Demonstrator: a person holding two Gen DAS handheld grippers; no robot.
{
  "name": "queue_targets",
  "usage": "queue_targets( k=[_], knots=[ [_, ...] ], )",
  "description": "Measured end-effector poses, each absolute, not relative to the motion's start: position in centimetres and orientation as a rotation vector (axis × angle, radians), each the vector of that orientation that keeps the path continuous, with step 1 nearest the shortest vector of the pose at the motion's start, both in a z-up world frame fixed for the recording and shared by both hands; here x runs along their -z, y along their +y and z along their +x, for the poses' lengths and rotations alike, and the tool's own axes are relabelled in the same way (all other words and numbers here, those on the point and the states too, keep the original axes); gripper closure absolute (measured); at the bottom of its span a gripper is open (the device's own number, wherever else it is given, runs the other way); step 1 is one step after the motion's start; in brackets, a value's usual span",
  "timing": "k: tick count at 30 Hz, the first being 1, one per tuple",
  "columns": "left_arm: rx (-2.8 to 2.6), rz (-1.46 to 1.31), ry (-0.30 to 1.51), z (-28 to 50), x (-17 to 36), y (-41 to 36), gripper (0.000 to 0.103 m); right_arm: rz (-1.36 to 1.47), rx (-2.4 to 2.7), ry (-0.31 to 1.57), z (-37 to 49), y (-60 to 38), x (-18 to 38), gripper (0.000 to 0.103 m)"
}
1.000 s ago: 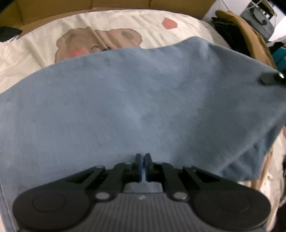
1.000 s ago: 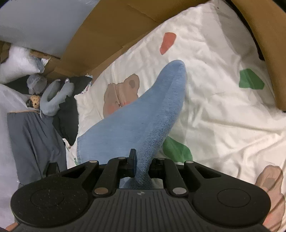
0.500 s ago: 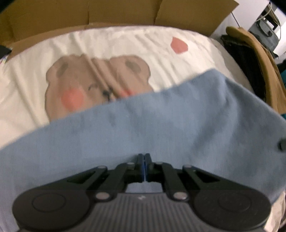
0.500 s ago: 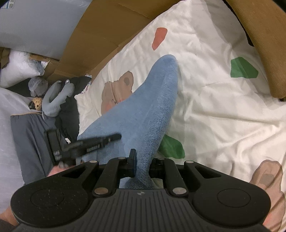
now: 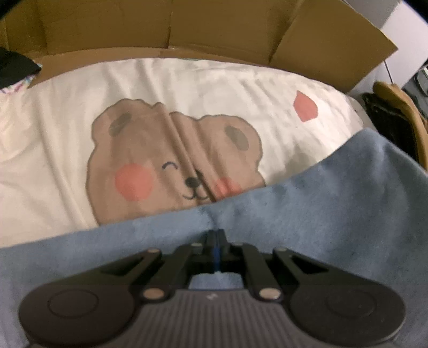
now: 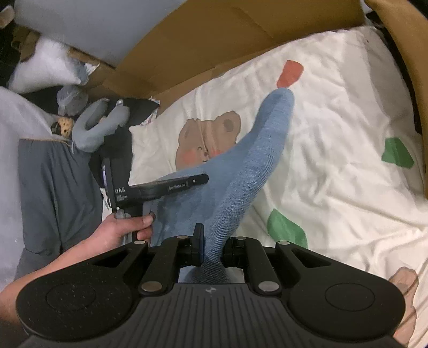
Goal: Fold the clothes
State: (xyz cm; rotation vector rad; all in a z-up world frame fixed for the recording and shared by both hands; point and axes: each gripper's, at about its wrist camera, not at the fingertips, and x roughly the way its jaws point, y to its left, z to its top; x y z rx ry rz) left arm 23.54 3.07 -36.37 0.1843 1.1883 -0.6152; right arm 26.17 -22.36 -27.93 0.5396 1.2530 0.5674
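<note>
Blue knit cloth fills the near part of both wrist views: it is the blue garment, and each tool has a pinch of it. Closest in the right wrist view, the right gripper has its jaws closed on a thick bunched fold that rises between them and runs away up the picture as a long raised ridge ending in a rounded tip above the bed. To the left of that ridge a bare hand holds the handle of the left gripper, whose black fingers reach over the flatter part of the cloth. Seen from its own camera, that left tool's jaws are pressed tightly together on the garment's edge, where the fabric puckers into a small crease; the cloth spreads wide to both sides of it. Beyond the garment lies a cream bedsheet, printed with a brown bear face that the blue edge partly covers, and with red and green patches. Farther back stands a brown cardboard wall. Left of the bed are a grey plush toy and a white pillow.
</note>
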Motion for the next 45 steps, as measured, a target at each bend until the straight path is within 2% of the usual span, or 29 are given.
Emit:
queue_targets(
  k=[17, 29, 32, 35, 37, 39, 45],
  knots=[
    [0.660, 0.127, 1.263, 13.8, 36.2, 9.5, 0.100, 0.289, -0.603, 1.336, 27.7, -15.2, 21.5, 0.093],
    [0.518, 0.031, 1.159, 14.1, 30.3, 18.3, 0.092, 0.148, -0.595, 1.388, 28.3, -9.5, 17.7, 0.094],
    [0.470, 0.022, 1.141, 14.3, 29.3, 20.4, 0.083, 0.110, -0.577, 1.409, 28.5, -8.3, 17.2, 0.094],
    [0.445, 0.010, 1.111, 14.1, 28.6, 22.6, 0.069, 0.069, -0.559, 1.427, 28.6, -6.9, 16.8, 0.094],
    [0.425, -0.004, 1.092, 13.9, 28.0, 24.0, 0.056, 0.035, -0.547, 1.433, 28.6, -6.0, 16.5, 0.094],
    [0.403, -0.018, 1.078, 13.7, 27.6, 25.2, 0.049, 0.007, -0.536, 1.434, 28.5, -5.0, 16.3, 0.094],
    [0.340, -0.047, 1.078, 14.2, 27.6, 28.1, 0.039, -0.041, -0.494, 1.407, 28.0, -2.4, 16.0, 0.094]
  ],
)
